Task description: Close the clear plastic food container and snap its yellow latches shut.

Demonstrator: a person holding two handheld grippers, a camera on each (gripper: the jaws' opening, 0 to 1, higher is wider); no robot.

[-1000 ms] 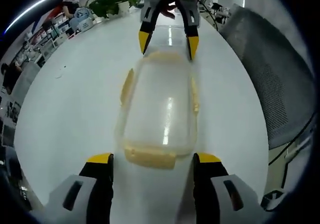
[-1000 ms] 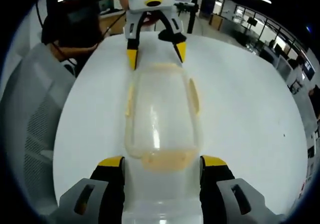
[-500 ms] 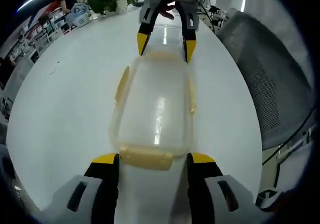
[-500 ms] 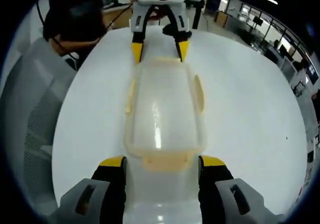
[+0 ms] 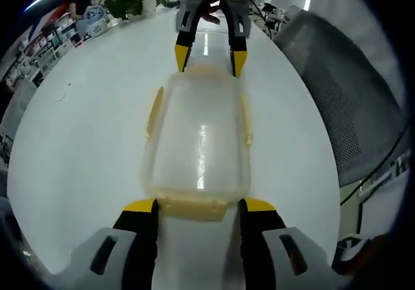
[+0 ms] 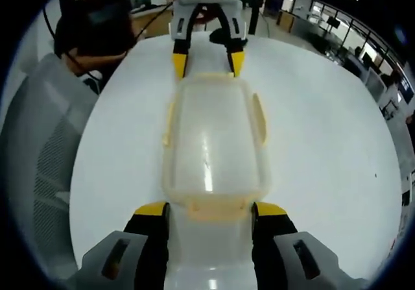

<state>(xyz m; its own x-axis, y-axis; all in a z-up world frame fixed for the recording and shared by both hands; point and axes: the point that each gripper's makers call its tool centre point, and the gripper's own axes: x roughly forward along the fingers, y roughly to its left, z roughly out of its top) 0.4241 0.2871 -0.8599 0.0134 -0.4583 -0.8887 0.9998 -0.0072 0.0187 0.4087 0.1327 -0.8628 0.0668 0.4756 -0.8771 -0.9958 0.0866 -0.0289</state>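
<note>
The white tabletop carries the clear plastic food container, lying lengthwise between the two grippers with an end latch just ahead of each pair of fingers. The left gripper and right gripper both stand open, fingers astride opposite ends. The container's pale walls blur into the tabletop, so whether the yellow side latches are snapped down is unclear.

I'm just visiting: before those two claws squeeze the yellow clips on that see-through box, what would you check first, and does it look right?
1. Lid sits on the container: ok, it covers the box evenly.
2. Left gripper straddles the near end latch: ok, jaws open either side.
3. Right gripper straddles the opposite end latch: ok, jaws open.
4. End latches snapped down: cannot tell.
5. Side latches shut: not ok, they seem to flare outward.
6. Container flat on the white table: ok.
</note>
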